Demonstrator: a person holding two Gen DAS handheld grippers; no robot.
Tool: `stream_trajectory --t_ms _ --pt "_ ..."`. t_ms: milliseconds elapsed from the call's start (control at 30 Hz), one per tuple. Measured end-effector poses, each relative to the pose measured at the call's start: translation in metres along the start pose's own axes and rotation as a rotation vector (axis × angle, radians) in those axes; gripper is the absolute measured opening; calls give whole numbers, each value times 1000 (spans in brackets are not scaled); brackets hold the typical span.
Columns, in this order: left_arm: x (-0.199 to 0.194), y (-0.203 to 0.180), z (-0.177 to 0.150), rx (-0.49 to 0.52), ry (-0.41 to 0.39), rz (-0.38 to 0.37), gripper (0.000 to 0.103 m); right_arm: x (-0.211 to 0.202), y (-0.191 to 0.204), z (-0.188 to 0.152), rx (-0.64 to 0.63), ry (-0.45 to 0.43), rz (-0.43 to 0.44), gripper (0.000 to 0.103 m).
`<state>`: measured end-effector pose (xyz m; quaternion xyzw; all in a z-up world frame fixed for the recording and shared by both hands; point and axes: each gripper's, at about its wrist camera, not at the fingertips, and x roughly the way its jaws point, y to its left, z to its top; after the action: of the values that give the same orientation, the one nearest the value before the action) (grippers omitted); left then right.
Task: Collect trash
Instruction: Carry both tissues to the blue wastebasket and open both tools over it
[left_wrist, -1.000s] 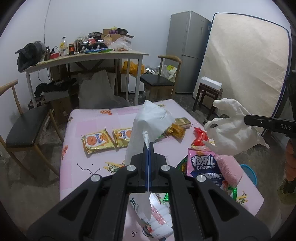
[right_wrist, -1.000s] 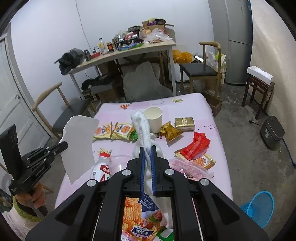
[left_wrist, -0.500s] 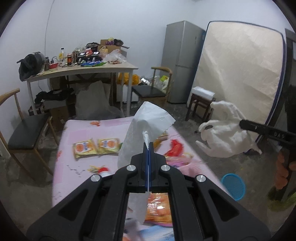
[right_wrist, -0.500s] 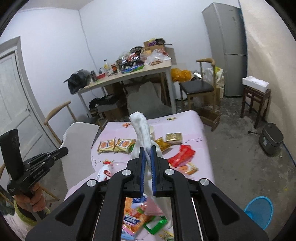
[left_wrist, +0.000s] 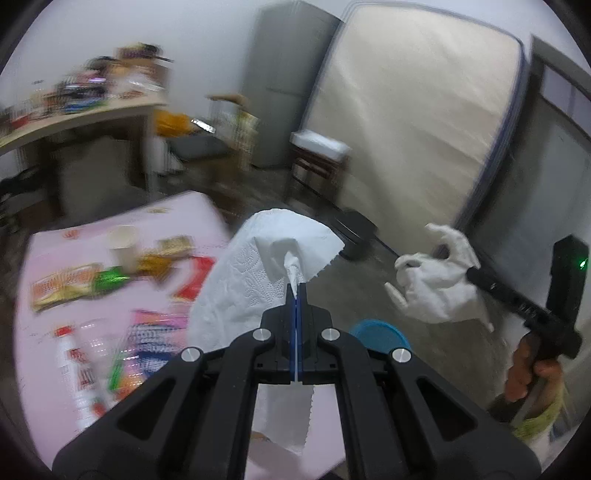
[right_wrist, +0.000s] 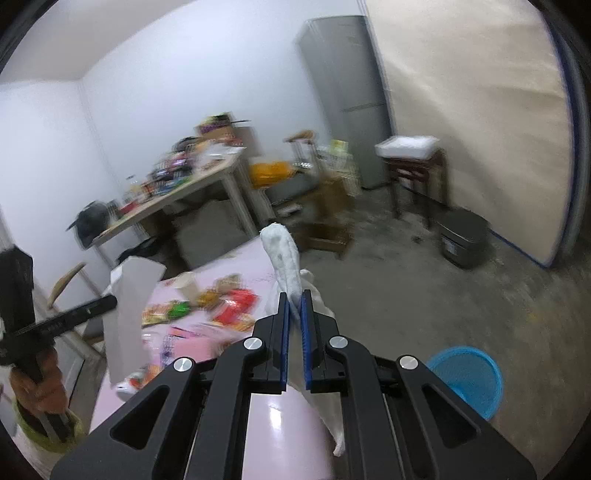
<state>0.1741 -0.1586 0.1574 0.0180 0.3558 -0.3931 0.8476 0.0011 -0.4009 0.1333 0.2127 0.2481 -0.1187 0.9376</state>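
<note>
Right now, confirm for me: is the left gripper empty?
No, the left gripper is shut on a white paper towel that drapes over its tips.

My own fingers hide the lower part of the blue basket (left_wrist: 380, 330). Motion blur smears the snack packets (left_wrist: 74, 284) on the pink table (left_wrist: 44, 369); their labels stay unreadable.

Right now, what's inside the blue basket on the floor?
From the right wrist view, the blue basket shows only bare mesh inside. The near part is hidden behind the right tongs, which grip a crumpled tissue.

Two tissues (left_wrist: 258, 273) (left_wrist: 439, 291); one basket (right_wrist: 469, 380)
</note>
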Motion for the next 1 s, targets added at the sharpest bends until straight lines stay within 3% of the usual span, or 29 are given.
stream_trajectory --t_ms 200,367,567,667,733,800,833,900,933,1000 --pt "115 -117 5 160 242 -151 0 -9 -127 -44 204 42 -168 7" --pt "233 -201 -15 226 466 -239 0 21 -221 -92 419 98 -193 7" --pt "367 -255 -65 238 663 -222 0 82 -308 -148 648 159 -181 7" --pt "414 -265 -82 239 707 -193 0 113 -337 -167 718 185 -192 7" --pt "436 -267 -90 228 715 -196 12 135 -353 -176 758 202 -212 9" --pt "454 -271 -98 217 713 -202 43 156 -368 -189 786 230 -222 10" --pt "460 -273 -101 212 698 -198 46 166 -373 -191 793 247 -230 13" --pt "465 -276 -108 230 680 -164 59 185 -389 -204 817 284 -237 28" --pt "464 -281 -111 231 677 -149 60 193 -394 -211 832 302 -243 43" --pt "465 -274 -108 207 680 -132 61 199 -404 -216 851 320 -268 47"
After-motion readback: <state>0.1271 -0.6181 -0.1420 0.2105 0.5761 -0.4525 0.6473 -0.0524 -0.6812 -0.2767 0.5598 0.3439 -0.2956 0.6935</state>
